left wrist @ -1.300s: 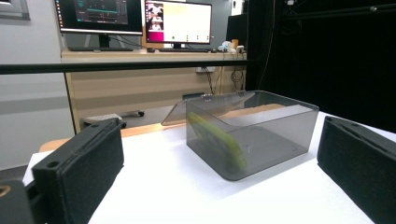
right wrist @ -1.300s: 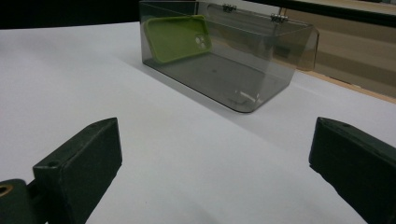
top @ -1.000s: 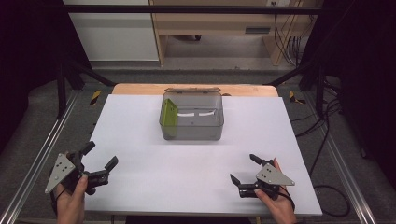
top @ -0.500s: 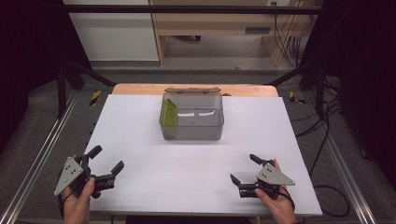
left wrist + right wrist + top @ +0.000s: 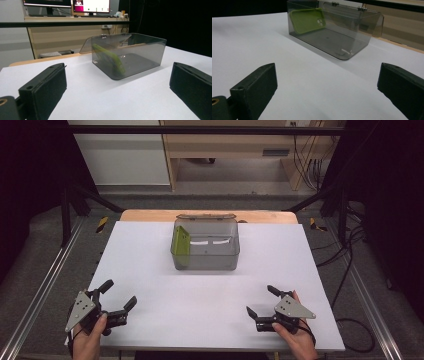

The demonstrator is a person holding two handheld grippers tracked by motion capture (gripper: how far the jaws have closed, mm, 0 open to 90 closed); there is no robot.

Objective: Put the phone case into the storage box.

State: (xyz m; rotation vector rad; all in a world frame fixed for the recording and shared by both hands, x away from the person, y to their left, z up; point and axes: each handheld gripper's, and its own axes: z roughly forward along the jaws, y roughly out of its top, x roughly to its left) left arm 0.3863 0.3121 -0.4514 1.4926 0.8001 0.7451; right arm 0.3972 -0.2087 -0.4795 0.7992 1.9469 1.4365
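Leaning inside the smoky clear box (image 5: 206, 251), a green phone case (image 5: 182, 246) rests against its left wall. The left gripper (image 5: 116, 297) and right gripper (image 5: 260, 301) sit near the table's (image 5: 150, 270) front edge, jaws spread wide, holding nothing.

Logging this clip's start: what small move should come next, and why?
Probably bring the left claw forward toward the clear box. Both claws rest open near the table's front edge, holding nothing, and the green phone case leans against the box's left wall, nearer that claw than the right claw.
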